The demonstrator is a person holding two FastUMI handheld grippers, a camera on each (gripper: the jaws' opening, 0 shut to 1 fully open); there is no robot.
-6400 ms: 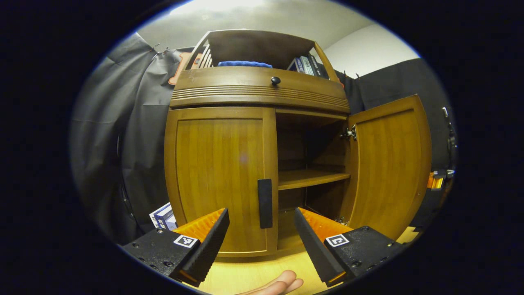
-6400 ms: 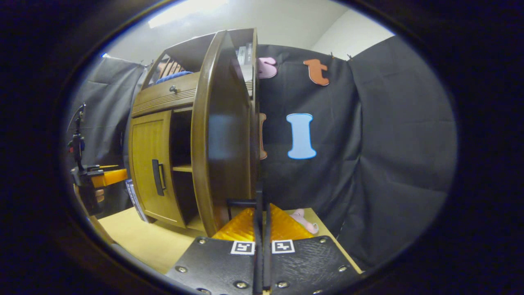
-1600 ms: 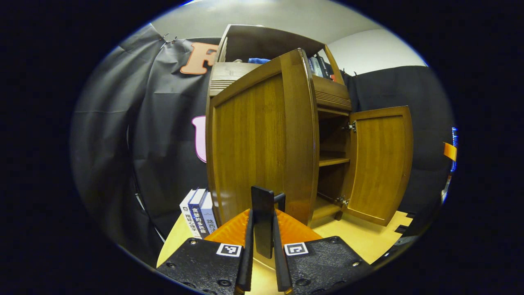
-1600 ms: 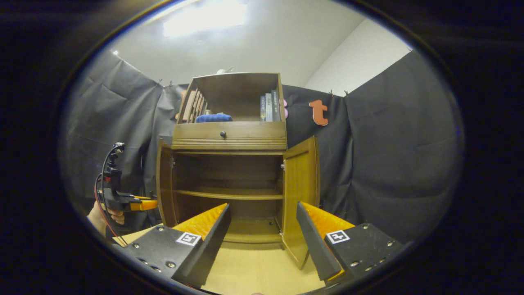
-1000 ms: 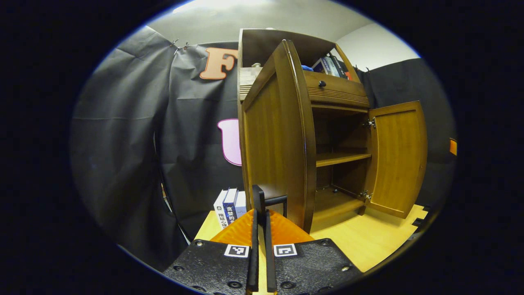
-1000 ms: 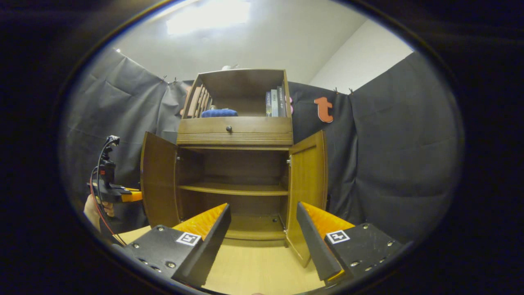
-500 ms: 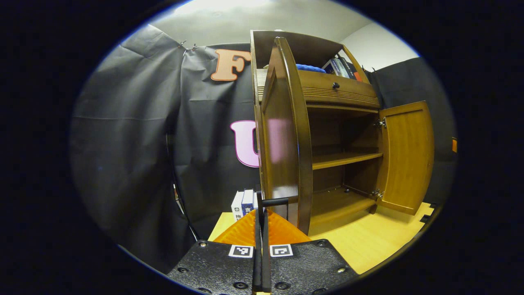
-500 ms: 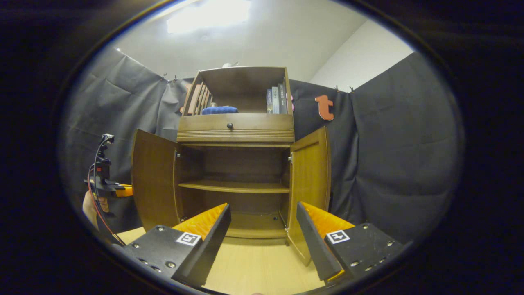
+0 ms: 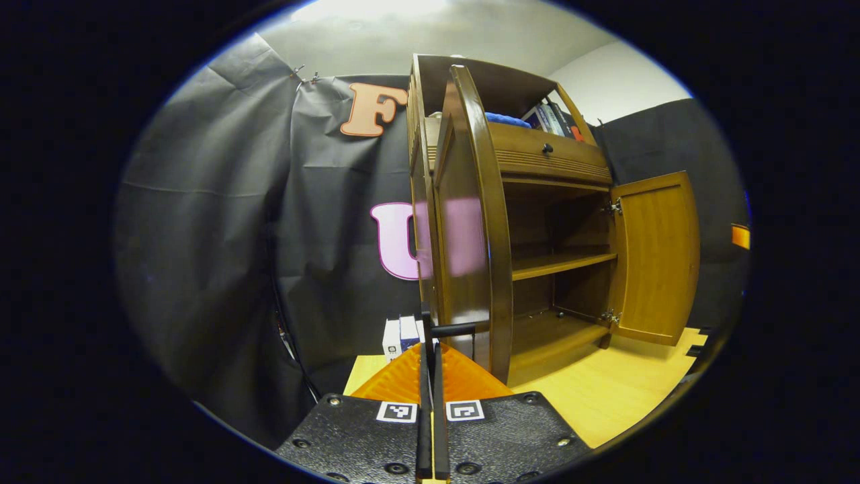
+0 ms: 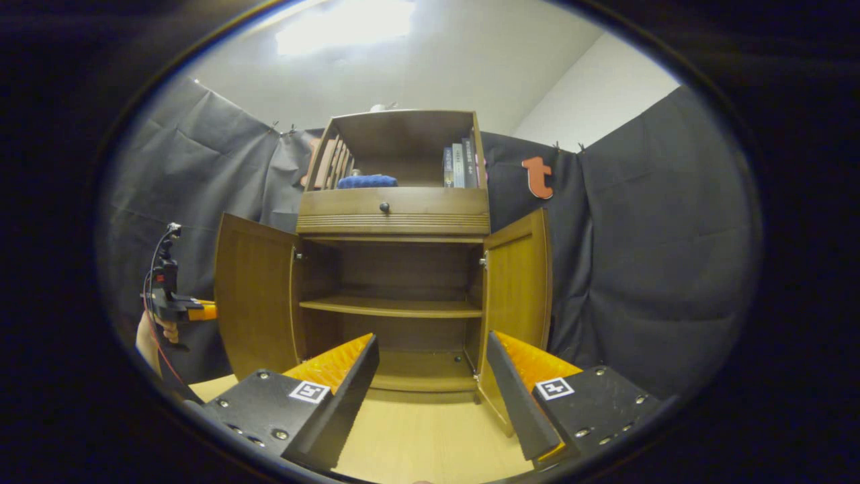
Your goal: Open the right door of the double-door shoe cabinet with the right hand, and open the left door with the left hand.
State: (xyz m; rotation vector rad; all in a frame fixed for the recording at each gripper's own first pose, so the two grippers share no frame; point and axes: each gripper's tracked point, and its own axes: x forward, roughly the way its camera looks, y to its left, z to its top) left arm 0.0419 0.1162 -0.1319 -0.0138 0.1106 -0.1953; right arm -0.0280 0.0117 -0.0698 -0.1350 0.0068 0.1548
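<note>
Hand-held gripper (image 9: 431, 376) clamped on door handle (image 9: 449, 331)

Left gripper (image 9: 430, 376) clamped (right gripper (image 10: 430, 383) agape)

Black cloth walls (image 10: 645, 255) w/ white wall (image 10: 591, 101) above, ceiling light (image 10: 342, 23) on, pale wood floor (image 10: 416, 444).

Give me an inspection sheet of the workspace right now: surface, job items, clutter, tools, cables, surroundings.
Surface: light wooden floor, bare in front of the cabinet.
Job's things: left door and right door both swung open.
Clutter: books standing beside the cabinet; blue cloth on the top shelf.
Tools: left tool shut on the left door handle; right tool open, holding nothing.
Cables: cable trailing from the left tool.
Surroundings: black cloth wall.
</note>
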